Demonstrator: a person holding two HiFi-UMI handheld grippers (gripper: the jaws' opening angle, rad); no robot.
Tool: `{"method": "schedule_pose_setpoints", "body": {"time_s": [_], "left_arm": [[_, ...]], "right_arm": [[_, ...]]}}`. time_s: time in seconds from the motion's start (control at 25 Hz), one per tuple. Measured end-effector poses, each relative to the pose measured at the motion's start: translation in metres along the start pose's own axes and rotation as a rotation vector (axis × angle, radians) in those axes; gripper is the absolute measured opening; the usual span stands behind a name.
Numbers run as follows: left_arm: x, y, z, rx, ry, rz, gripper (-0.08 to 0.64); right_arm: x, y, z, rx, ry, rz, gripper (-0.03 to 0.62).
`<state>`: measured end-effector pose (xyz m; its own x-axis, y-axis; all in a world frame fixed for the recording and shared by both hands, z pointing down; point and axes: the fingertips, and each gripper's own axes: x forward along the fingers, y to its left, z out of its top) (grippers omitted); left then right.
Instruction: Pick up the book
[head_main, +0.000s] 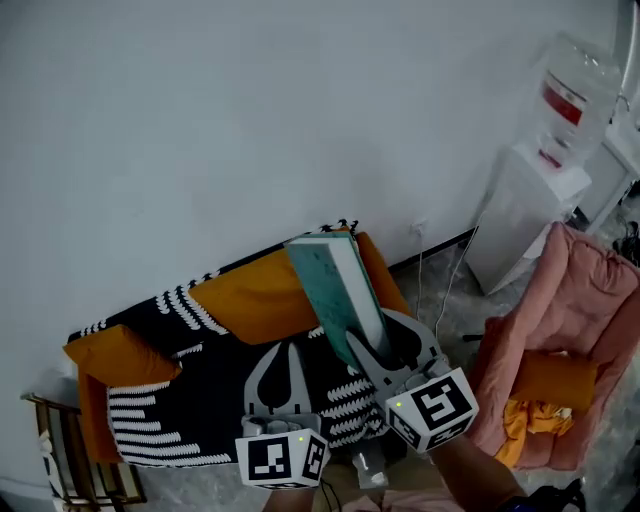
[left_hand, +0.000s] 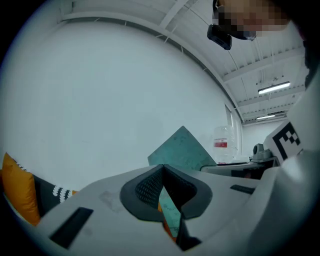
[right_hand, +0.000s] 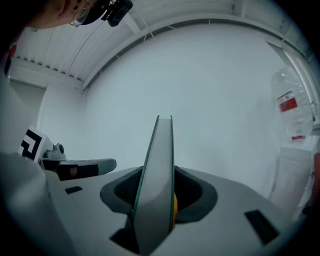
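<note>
A teal-covered book (head_main: 335, 292) stands lifted in the air above the sofa, page edge toward me. My right gripper (head_main: 368, 352) is shut on its lower end; the right gripper view shows the book (right_hand: 157, 175) wedged edge-on between the two pads. My left gripper (head_main: 280, 372) sits just left of it, lower, shut with its pads touching and nothing held. From the left gripper view the book's teal cover (left_hand: 181, 150) rises behind the closed jaws.
Below lies a sofa (head_main: 150, 400) with a black-and-white throw and orange cushions (head_main: 260, 296). A pink armchair (head_main: 560, 340) stands at the right, a water dispenser (head_main: 530, 200) beside the white wall. A wooden side table (head_main: 60, 450) sits at the far left.
</note>
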<state>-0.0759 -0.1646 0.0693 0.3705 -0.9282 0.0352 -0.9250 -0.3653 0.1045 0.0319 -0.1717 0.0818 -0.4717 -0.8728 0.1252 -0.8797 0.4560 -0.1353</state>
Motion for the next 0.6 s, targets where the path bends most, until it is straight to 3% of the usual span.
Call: {"method": "schedule_pose_setpoints", "body": {"time_s": [0.36,0.6], "left_arm": [[-0.032,-0.022,0.114,0.075,-0.188,0.030,0.012],[-0.050,-0.043,0.157,0.127,-0.277,0.029,0.011]], "right_arm": [[-0.045,0.022,0.113,-0.152,-0.201,-0.007,0.178],[-0.069,0.032,0.148,-0.215,-0.279,-0.002,0.178]]}}
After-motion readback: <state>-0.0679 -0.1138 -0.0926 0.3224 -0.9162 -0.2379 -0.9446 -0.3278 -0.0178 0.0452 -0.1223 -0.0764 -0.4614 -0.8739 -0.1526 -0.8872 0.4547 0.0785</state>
